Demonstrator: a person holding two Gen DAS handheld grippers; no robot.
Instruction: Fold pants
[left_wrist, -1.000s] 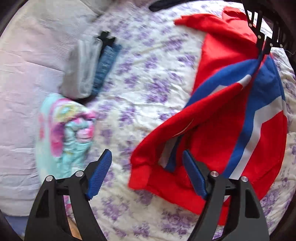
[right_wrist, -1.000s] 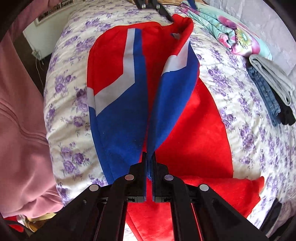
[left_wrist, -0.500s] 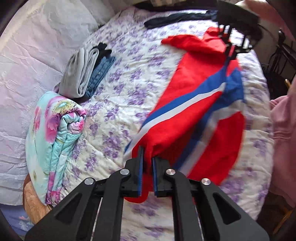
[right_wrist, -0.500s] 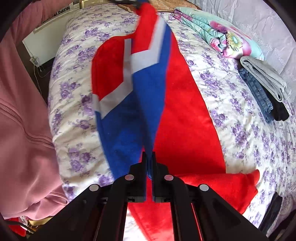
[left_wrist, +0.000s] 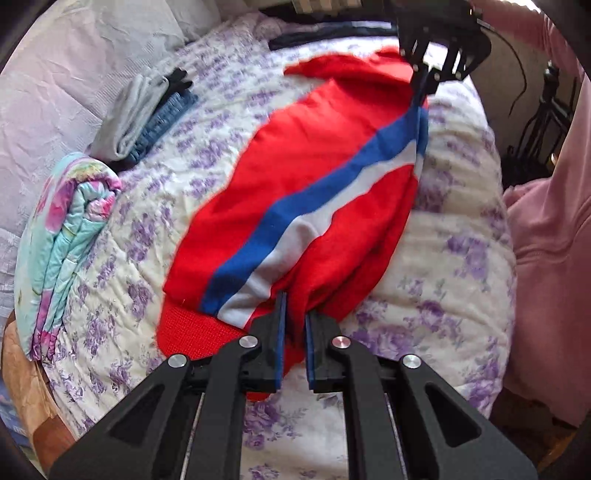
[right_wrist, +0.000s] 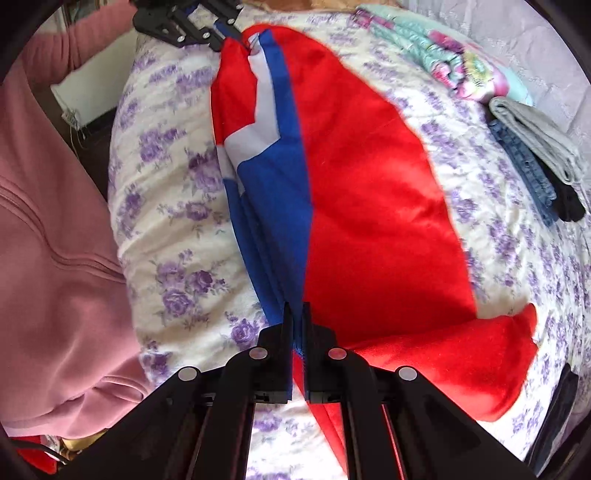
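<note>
Red fleece pants with blue-white stripe (left_wrist: 317, 192): left gripper (left_wrist: 293, 317) and right gripper (right_wrist: 297, 314) both pinch edges; slack fabric may slip, skewing fold.

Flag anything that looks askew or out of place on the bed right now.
Nothing stands out. The red pants are stretched between the left gripper and right gripper, both clamped on fabric. The folded clothes stack and floral blanket sit tidily on the bedspread.
</note>
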